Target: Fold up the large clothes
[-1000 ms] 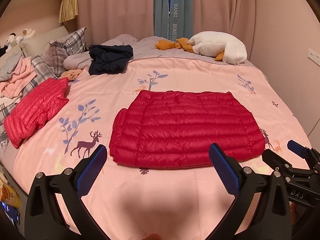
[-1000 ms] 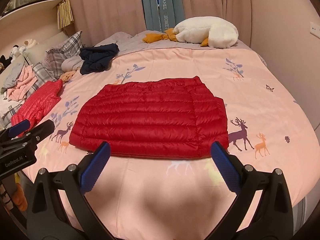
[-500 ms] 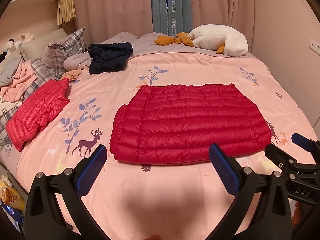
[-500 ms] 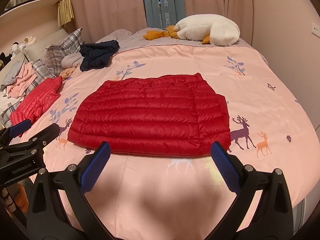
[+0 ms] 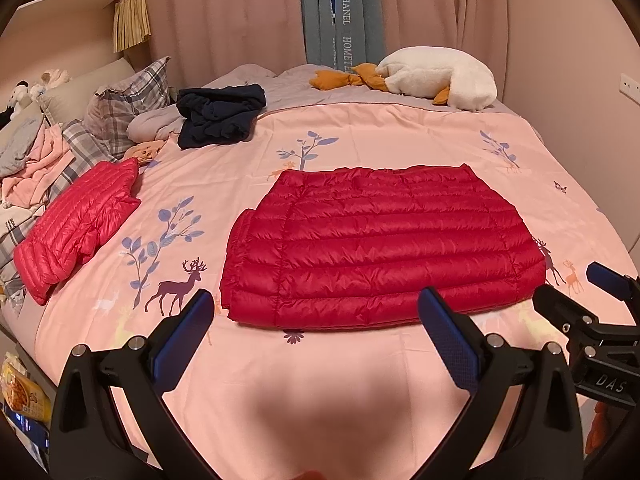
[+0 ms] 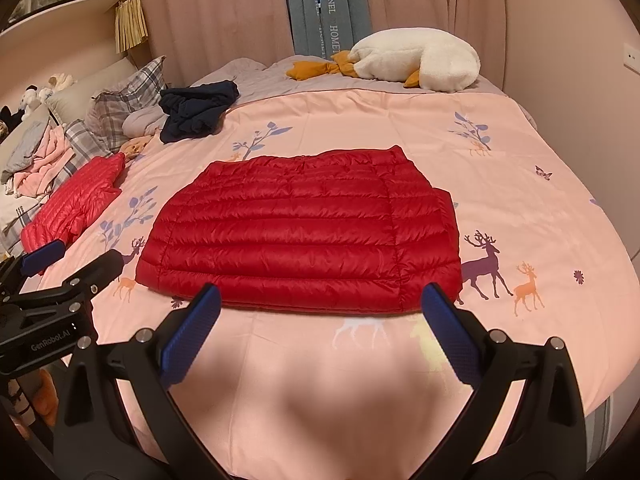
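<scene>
A dark red quilted down jacket lies flat and folded into a wide rectangle in the middle of the pink bedspread. My left gripper hovers open just short of the jacket's near edge, nothing between its blue pads. My right gripper is likewise open and empty in front of the same edge. Each gripper shows in the other's view: the right gripper at the right side, the left gripper at the left side.
A lighter red down jacket lies folded at the bed's left. A dark navy garment sits crumpled farther back, near plaid pillows and a heap of pink clothes. A white goose plush rests by the curtains. A wall stands to the right.
Both grippers have drawn back and risen slightly, so the jacket sits a little farther from the fingertips. The jacket itself has not moved.
</scene>
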`<state>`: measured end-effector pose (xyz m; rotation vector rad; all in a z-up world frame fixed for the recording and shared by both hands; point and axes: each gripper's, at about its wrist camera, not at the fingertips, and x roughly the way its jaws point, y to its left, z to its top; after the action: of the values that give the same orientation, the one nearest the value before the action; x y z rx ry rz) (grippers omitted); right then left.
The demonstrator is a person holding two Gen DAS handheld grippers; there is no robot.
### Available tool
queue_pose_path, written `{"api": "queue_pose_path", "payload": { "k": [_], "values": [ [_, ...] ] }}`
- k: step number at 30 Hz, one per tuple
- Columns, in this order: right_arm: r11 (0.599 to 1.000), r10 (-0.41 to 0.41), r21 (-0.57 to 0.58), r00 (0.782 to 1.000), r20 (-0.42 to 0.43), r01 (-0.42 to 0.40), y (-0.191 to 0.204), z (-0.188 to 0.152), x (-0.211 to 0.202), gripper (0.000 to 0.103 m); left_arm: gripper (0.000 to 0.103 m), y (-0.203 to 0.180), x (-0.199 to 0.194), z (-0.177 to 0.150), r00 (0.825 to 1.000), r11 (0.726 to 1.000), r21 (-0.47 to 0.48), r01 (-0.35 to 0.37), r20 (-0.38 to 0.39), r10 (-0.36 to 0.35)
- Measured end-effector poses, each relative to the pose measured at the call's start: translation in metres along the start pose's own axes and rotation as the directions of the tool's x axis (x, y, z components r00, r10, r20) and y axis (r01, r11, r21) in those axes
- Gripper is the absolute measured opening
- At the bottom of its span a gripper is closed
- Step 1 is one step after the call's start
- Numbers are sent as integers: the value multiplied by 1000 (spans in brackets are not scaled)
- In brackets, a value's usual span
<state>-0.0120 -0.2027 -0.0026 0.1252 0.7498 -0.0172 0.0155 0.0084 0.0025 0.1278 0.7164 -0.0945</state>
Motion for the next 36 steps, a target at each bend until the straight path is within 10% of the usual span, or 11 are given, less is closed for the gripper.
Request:
{"api": "queue_pose_path", "payload": {
  "k": [36],
  "values": [
    [1000,6,-5,1000,1,-6,-3,6,-1,101,102,-2,1,1,1000,1000,14,16,-1,-16]
  ]
}}
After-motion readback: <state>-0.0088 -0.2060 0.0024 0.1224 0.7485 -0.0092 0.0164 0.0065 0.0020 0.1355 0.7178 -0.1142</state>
